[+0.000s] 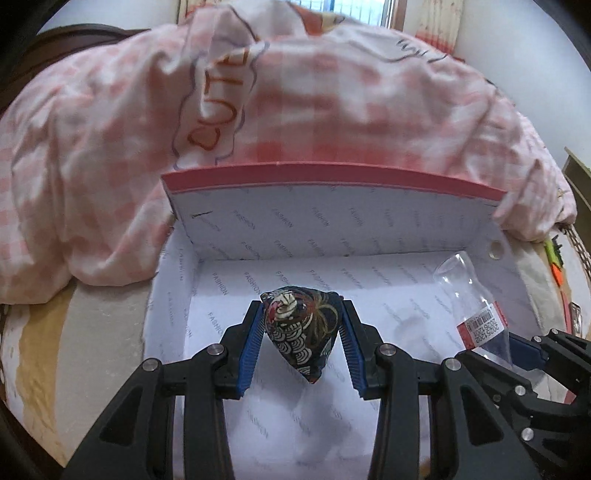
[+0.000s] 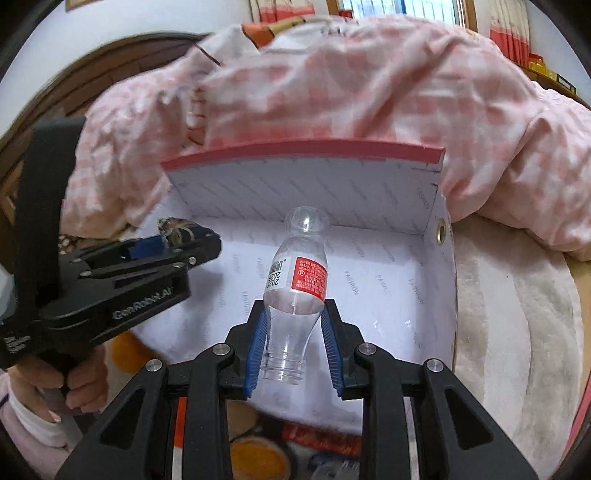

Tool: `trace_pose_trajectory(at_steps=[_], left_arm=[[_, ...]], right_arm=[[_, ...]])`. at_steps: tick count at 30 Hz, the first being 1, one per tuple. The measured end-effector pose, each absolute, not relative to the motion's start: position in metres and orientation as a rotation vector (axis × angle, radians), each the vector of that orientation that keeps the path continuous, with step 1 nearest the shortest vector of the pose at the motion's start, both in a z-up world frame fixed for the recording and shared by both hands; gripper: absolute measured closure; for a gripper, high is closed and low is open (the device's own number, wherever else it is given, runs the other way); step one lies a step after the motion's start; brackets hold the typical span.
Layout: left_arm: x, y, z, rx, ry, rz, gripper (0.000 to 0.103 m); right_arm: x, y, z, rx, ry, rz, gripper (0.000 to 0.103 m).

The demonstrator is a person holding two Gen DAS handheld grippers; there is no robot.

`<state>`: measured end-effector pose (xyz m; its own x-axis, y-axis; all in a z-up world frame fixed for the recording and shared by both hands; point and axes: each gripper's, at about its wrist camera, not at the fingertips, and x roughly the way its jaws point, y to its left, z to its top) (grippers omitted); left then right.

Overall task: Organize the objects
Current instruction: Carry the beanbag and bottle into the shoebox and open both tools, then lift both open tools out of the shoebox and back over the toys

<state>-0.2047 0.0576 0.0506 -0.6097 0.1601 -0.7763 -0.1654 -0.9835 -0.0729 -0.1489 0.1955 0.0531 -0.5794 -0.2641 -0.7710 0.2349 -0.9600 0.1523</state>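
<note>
Left wrist view: left gripper (image 1: pixel 301 325) pinches a dark patterned fabric pouch (image 1: pixel 301 332) above the white-lined, red-rimmed cardboard box (image 1: pixel 332 177). Right gripper (image 2: pixel 295 332) clamps a clear, red-labelled plastic bottle (image 2: pixel 295 295) over the same box.

Behind you, a rumpled pink-checked quilt (image 1: pixel 332 103) covers the bed, under a bright window (image 2: pixel 402 7) and white walls.

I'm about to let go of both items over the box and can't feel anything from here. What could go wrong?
1. The clear bottle is round, and the right claw grips only its narrow neck end, so it may roll once released.
2. The left claw pinches the patterned pouch by its sides; it could tumble.
3. Both claws crowd the box side by side, so they might bump.
</note>
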Motion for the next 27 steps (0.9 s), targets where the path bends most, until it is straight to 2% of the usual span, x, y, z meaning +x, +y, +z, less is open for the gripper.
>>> trace_pose_trajectory(at_steps=[6,18,21,24,27], left_arm=[[-0.219,0.059,0.038,-1.354,0.007,2.659,0.063],[-0.212,0.065,0.025,-1.405,0.066,2.666,0.062],[-0.207,0.066,0.025,-1.399,0.053,2.661,0.058],[-0.199,0.069,0.026,-1.399,0.067,2.645,0.048],[-0.190,0.072,0.028,-1.384,0.075,2.634,0.047]], right_arm=[[-0.167,0.189,0.045,1.298,0.022,-2.583,0.072],[-0.183,0.189,0.028,1.376,0.029,-2.587,0.072],[-0.181,0.188,0.028,1.369,0.042,-2.591,0.072],[-0.181,0.193,0.028,1.371,-0.031,-2.586,0.071],[-0.178,0.197,0.032,1.343,-0.113,-2.575,0.062]])
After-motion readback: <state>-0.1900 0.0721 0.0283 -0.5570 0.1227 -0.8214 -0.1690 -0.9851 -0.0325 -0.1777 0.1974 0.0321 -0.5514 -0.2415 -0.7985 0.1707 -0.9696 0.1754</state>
